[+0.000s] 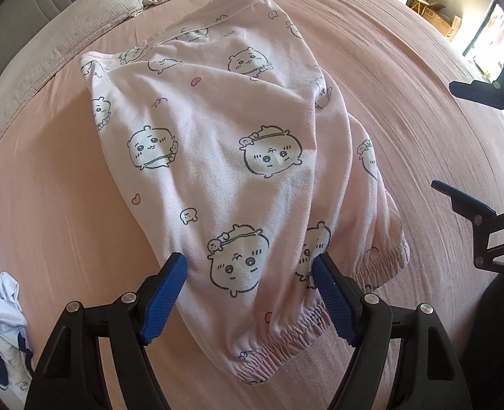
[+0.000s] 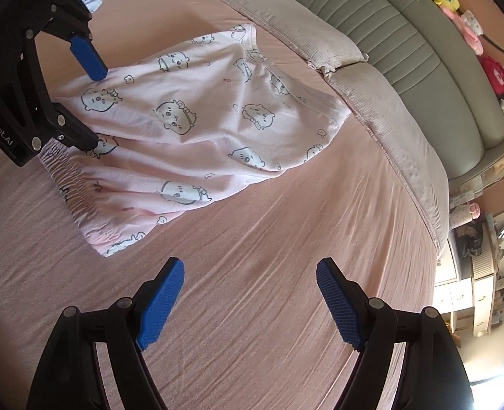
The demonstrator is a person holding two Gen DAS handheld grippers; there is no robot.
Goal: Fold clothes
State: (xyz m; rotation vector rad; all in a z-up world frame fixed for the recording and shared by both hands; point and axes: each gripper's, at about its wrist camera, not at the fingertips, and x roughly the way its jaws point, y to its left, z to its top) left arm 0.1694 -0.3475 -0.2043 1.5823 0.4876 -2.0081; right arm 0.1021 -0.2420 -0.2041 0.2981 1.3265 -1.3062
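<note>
Pink trousers (image 1: 238,143) lie mid-bed (image 1: 406,68); left hand-held gripper (image 1: 250,270) spread wide over their cuff, right hand-held gripper (image 2: 250,276) apart above bare sheet

Both wrist views down onto bed (image 1: 64,205)

Pink trousers (image 1: 217,130): soft matt knit cloth with a faintly fuzzy nap, printed with cartoon figures; the cuffs are gathered into ribbed elastic. Bed sheet (image 1: 406,78): matt pink woven cloth, fine creases across it. Pillows (image 2: 382,102): beige cloth, waffle-textured, matt. Headboard (image 2: 406,17): grey padded upholstery, channel-stitched, slight sheen. Left gripper (image 1: 250,283): black rigid plastic arms, semi-matt, with bright metal rivets; finger pads blue, finely cross-hatched, rubbery in look. Right gripper (image 2: 250,294): same black plastic, metal pins, textured blue pads. Crumpled white garments (image 1: 2,294): thin smooth cloth.
</note>
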